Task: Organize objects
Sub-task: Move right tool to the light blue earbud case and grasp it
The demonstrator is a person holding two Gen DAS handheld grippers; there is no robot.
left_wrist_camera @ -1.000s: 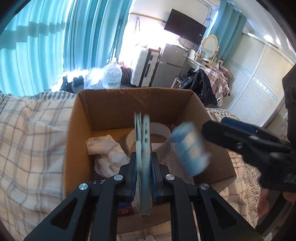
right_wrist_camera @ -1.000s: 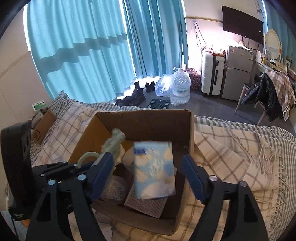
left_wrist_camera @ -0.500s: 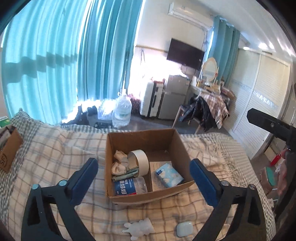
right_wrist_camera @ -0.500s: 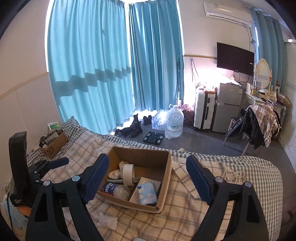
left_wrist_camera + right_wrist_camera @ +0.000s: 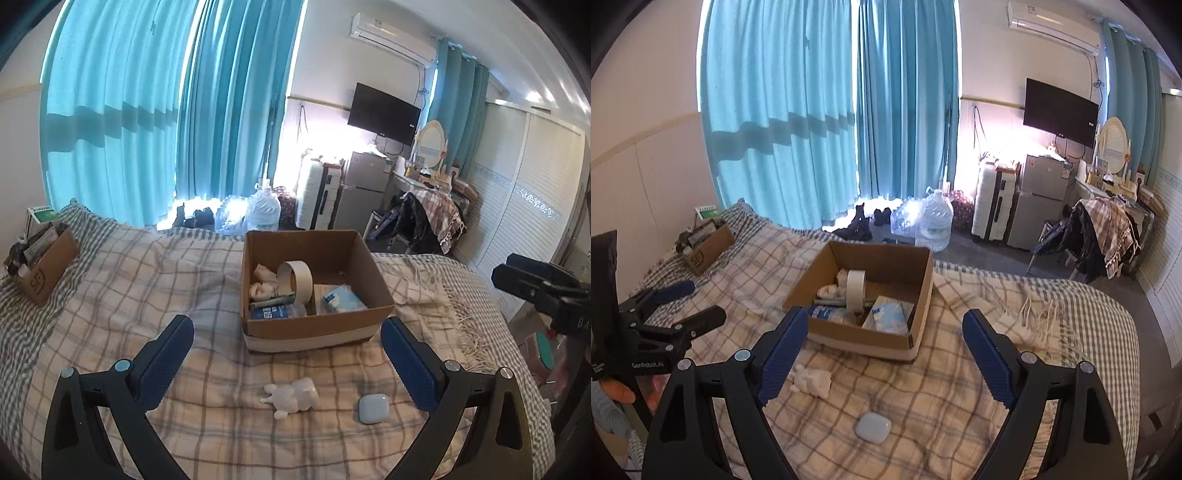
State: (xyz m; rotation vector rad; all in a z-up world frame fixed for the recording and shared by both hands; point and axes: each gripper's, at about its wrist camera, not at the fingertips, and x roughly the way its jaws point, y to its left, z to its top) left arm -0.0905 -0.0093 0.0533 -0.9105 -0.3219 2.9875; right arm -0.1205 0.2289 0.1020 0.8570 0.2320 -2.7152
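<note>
On the far left of the bed [image 5: 122, 280], near the pillow end, sits a small cardboard box [image 5: 46, 266] stuffed with odds and ends, well apart from the work. The left gripper [image 5: 286, 363] hangs above the checked blanket with its jaws spread wide and nothing between them. Ahead of it, mid-bed, stands the open cardboard carton [image 5: 314, 326] — the collecting place, by the look of it. Inside, from left to right, lie a crumpled white cloth [image 5: 262, 282], a roll of tape [image 5: 295, 278] standing on edge, a plastic bottle with a blue label [image 5: 275, 313] lying against the near wall, and a pale blue tissue pack [image 5: 341, 299] in the right half. In front of the carton, on the blanket, two things are left out: a small white figurine [image 5: 291, 397] lying on its side, and just to its right a light blue rounded case [image 5: 373, 408], perhaps for earbuds. The right gripper [image 5: 882, 356] is likewise released and empty, poised above the same patch of blanket; in its view the figurine [image 5: 812, 380] lies near its left finger and the case [image 5: 872, 426] sits between the fingers, closer to the camera. Judging by this, the task is well along — four items are boxed, and the figurine and the case seem to be what remains, each within easy reach of either gripper.
</note>
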